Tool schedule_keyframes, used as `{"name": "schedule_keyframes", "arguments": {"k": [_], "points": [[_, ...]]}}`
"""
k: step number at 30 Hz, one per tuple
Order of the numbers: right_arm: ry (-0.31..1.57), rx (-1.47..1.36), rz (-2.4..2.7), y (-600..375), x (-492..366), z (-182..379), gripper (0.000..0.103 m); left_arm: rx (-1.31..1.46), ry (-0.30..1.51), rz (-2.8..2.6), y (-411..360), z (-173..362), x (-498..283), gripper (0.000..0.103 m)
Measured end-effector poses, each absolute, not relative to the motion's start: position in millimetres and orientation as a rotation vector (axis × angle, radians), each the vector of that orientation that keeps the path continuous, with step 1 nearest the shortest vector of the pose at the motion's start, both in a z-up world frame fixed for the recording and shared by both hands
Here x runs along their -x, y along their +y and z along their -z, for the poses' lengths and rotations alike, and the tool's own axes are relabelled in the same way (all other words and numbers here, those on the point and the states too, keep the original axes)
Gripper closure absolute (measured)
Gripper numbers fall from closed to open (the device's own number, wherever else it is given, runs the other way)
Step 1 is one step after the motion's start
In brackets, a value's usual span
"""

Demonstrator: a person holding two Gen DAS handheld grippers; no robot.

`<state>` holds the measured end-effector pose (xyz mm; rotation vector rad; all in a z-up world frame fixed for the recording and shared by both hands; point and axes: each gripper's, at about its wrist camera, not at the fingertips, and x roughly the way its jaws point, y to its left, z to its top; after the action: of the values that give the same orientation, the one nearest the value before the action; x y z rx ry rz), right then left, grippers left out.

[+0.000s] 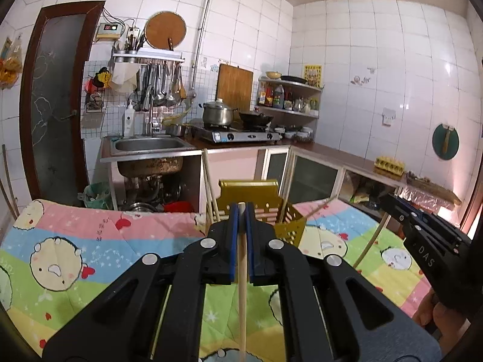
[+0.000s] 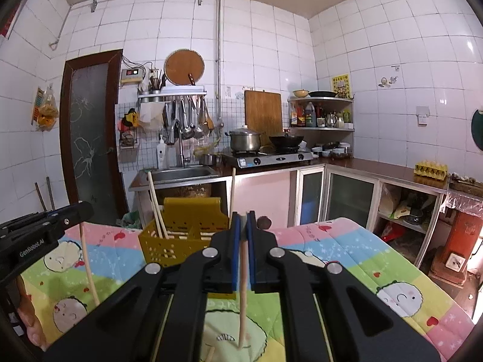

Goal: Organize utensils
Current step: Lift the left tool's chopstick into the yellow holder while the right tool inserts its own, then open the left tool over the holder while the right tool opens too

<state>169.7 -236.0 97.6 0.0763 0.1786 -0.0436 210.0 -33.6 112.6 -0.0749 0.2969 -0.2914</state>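
Note:
In the left wrist view my left gripper [image 1: 241, 208] is shut on a pale wooden chopstick [image 1: 242, 286] that hangs down between the blue pads. Just beyond its tips stands the yellow perforated utensil holder [image 1: 248, 187], with a few chopsticks [image 1: 209, 187] upright in its left side. At the right edge my right gripper [image 1: 395, 208] grips another chopstick [image 1: 370, 242]. In the right wrist view my right gripper [image 2: 243, 216] is shut on its chopstick [image 2: 242, 301], the holder [image 2: 193, 211] sits ahead to the left, and my left gripper [image 2: 81, 211] carries a chopstick [image 2: 89, 271].
The holder stands on a table under a pastel cartoon cloth [image 2: 347, 259]. Beyond the table are a steel sink [image 1: 148, 144], a gas stove with a pot and a wok [image 1: 238, 134], and a counter over glass-door cabinets [image 1: 314, 178]. A hand shows at the lower right [image 1: 434, 316].

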Motion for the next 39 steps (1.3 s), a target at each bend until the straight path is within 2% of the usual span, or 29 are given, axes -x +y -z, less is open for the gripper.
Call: {"name": "schedule_keyframes", "arguments": {"k": [7, 16, 21, 25, 30, 39], "points": [[0.135, -0.083, 0.018, -233, -187, -138, 0.098, 0.100, 0.235, 0.287, -29, -148, -226, 0.100], [0.022, -0.035, -0.006, -218, -220, -217, 0.098, 0.085, 0.108, 0.272, -39, -221, -256, 0.100], [-0.016, -0.044, -0.012, -212, -245, -239, 0.098, 0.081, 0.079, 0.254, -40, -241, -279, 0.100], [-0.005, -0.042, -0.005, -208, -273, -233, 0.098, 0.076, 0.087, 0.244, -44, -234, -302, 0.100], [0.041, -0.025, -0.015, -210, -300, -202, 0.098, 0.080, 0.163, 0.251, -46, -196, -335, 0.100], [0.235, -0.032, -0.019, -216, -334, -136, 0.098, 0.035, 0.310, 0.246, -46, -132, -355, 0.099]]}}
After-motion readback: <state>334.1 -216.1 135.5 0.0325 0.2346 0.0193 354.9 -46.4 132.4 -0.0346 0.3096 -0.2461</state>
